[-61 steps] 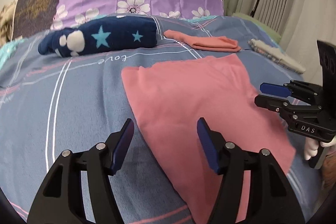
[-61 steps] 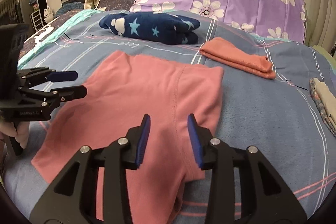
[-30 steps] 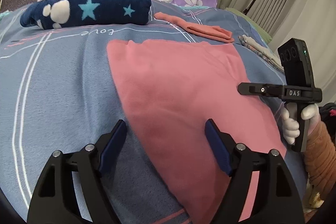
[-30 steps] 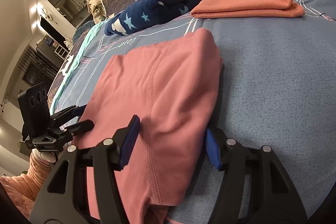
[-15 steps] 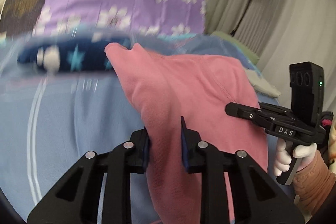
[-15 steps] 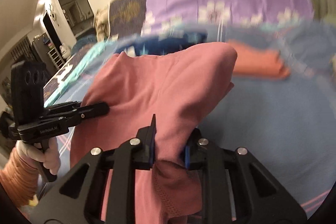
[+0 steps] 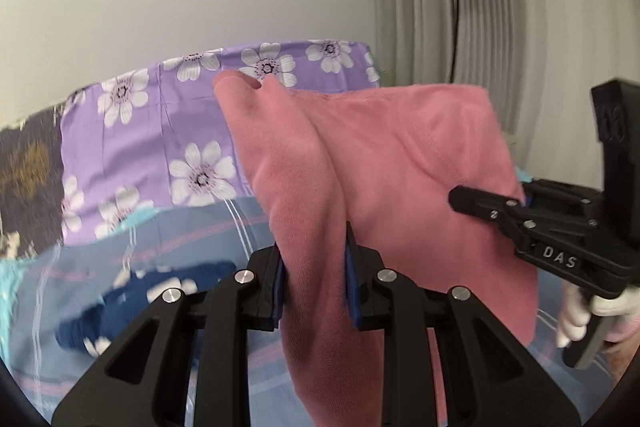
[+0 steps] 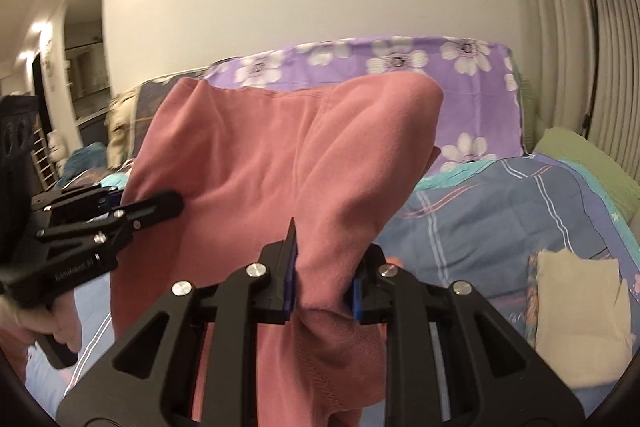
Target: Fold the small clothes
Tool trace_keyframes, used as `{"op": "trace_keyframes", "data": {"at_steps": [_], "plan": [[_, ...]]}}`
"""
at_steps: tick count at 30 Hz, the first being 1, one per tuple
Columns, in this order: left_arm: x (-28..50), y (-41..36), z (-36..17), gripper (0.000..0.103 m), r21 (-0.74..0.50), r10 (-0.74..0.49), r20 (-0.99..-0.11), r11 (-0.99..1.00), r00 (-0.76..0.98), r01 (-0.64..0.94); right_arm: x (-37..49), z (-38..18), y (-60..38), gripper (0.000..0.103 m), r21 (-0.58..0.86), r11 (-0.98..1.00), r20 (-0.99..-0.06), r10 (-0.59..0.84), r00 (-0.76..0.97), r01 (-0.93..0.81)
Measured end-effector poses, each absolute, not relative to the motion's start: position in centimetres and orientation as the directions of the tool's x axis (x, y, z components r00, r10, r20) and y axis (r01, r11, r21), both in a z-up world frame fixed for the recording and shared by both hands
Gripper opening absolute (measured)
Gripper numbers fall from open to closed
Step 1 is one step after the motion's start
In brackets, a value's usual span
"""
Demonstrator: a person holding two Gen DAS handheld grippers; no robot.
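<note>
Lifted off the bed now, pink garment (image 7: 400, 163) hangs clenched in left claw (image 7: 315, 279) and right claw (image 8: 325, 277).

pink garment (image 7: 384, 163) runs off bottom edge in both views. It hides the right tool (image 7: 486, 203) tip and the left tool (image 8: 160, 205) tip. Navy star bundle (image 7: 160, 291) blurred, partly behind tool frame.

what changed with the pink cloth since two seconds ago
Both grippers, open over the flat pink fabric garment then, closed on its near edge, the left gripper and right gripper lifting it off the blue striped bedspread. The navy star-print bundle stayed put.
</note>
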State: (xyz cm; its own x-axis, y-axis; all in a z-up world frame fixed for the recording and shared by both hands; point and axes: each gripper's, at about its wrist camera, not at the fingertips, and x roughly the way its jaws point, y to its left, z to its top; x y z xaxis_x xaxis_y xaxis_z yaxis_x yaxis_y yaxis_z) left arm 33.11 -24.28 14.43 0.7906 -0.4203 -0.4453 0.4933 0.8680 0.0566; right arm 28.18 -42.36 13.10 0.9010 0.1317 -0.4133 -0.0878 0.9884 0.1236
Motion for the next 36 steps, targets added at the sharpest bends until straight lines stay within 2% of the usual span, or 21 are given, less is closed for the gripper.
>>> {"op": "trace_keyframes", "data": {"at_steps": [3, 10, 12, 13, 14, 15, 17, 20, 21, 25, 31, 33, 35, 36], "plan": [[37.2, -25.7, 13.3, 0.025, 0.072, -0.386, -0.462, 0.881, 0.799, 0.468, 32.3, 12.2, -43.4, 0.020, 0.123, 0.991, -0.418, 0.104, 0.902, -0.058], [45.8, -27.5, 7.5, 0.026, 0.008, -0.333, -0.543, 0.916, 0.770, 0.402, 40.1, 7.0, -44.9, 0.020, 0.124, 0.992, -0.484, 0.067, 0.872, -0.008], [47.3, -28.2, 5.2, 0.031, 0.032, -0.290, -0.570, 0.927, 0.769, 0.373, 42.1, 4.7, -45.2, 0.022, 0.130, 0.991, -0.512, 0.068, 0.856, -0.001], [48.2, -28.6, 3.4, 0.038, 0.072, -0.238, -0.588, 0.937, 0.773, 0.343, 42.8, 3.7, -45.2, 0.024, 0.125, 0.992, -0.525, 0.062, 0.849, 0.004], [48.8, -28.9, 2.1, 0.047, 0.111, -0.187, -0.604, 0.943, 0.775, 0.314, 43.7, 2.2, -45.2, 0.036, 0.102, 0.994, -0.546, 0.036, 0.837, 0.024], [48.9, -29.0, 1.0, 0.047, 0.136, -0.159, -0.618, 0.943, 0.770, 0.304, 44.5, 0.5, -45.4, 0.049, 0.073, 0.995, -0.582, -0.009, 0.813, 0.063], [49.1, -29.0, -1.9, 0.047, 0.156, -0.148, -0.675, 0.929, 0.722, 0.336, 45.4, -2.6, -46.0, 0.047, 0.058, 0.992, -0.659, -0.047, 0.750, 0.114], [48.3, -29.0, -6.2, 0.047, 0.175, -0.155, -0.755, 0.889, 0.637, 0.424, 45.4, -7.1, -47.1, 0.046, 0.106, 0.987, -0.752, 0.002, 0.659, 0.117], [47.4, -29.0, -7.3, 0.047, 0.193, -0.153, -0.753, 0.878, 0.639, 0.438, 45.2, -8.7, -47.2, 0.045, 0.106, 0.988, -0.780, 0.013, 0.625, 0.112], [45.9, -28.5, -7.6, 0.041, 0.157, -0.180, -0.749, 0.887, 0.638, 0.435, 43.5, -9.3, -48.6, 0.046, 0.230, 0.961, -0.776, 0.085, 0.625, 0.154], [43.6, -28.8, -7.4, 0.040, 0.190, -0.173, -0.729, 0.879, 0.662, 0.438, 40.9, -8.5, -47.3, 0.047, 0.143, 0.977, -0.769, 0.007, 0.640, 0.161], [43.1, -28.4, -7.3, 0.042, 0.171, -0.182, -0.721, 0.888, 0.669, 0.426, 39.7, -8.3, -47.3, 0.047, 0.154, 0.974, -0.761, 0.009, 0.649, 0.166], [42.6, -28.2, -7.0, 0.054, 0.176, -0.175, -0.708, 0.895, 0.684, 0.410, 38.6, -8.0, -47.4, 0.047, 0.170, 0.971, -0.752, 0.017, 0.658, 0.168], [41.9, -28.0, -6.6, 0.056, 0.170, -0.181, -0.701, 0.897, 0.690, 0.408, 37.8, -7.6, -47.4, 0.047, 0.171, 0.971, -0.745, 0.015, 0.667, 0.170]]}}
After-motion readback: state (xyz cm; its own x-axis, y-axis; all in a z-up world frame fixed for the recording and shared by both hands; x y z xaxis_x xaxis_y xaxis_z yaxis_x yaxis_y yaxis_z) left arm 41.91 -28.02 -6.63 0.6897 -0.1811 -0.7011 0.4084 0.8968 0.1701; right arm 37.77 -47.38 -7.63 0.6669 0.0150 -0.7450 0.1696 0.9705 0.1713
